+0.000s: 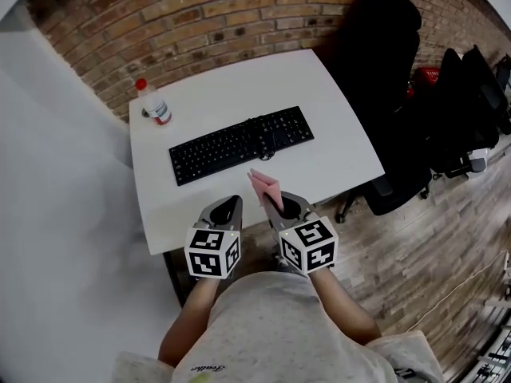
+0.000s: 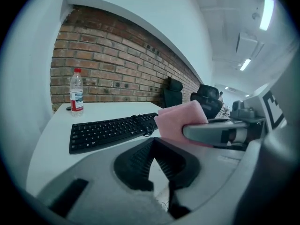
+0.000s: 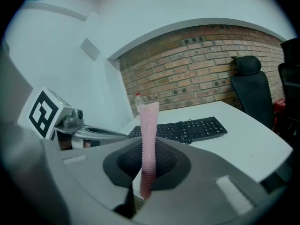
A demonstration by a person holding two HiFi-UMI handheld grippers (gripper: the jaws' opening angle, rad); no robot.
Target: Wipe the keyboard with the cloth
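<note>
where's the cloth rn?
Head view, lower centre: the pink cloth stands upright, pinched between the fingers of the right gripper at the near edge of the white table, just short of the black keyboard.

Inspector A: Colours on the table?
Inspector B: Table white. Keyboard black. Cloth pink, fine knit weave. Bottle clear, red cap.
Inspector A: Surroundings?
Inspector B: Wall red-brown brick with pale mortar lines. Chair black. Floor brown wood planks.

The left gripper has its jaws together, empty. Beyond it lie a keyboard and a bottle. The right gripper pinches a pink cloth.
</note>
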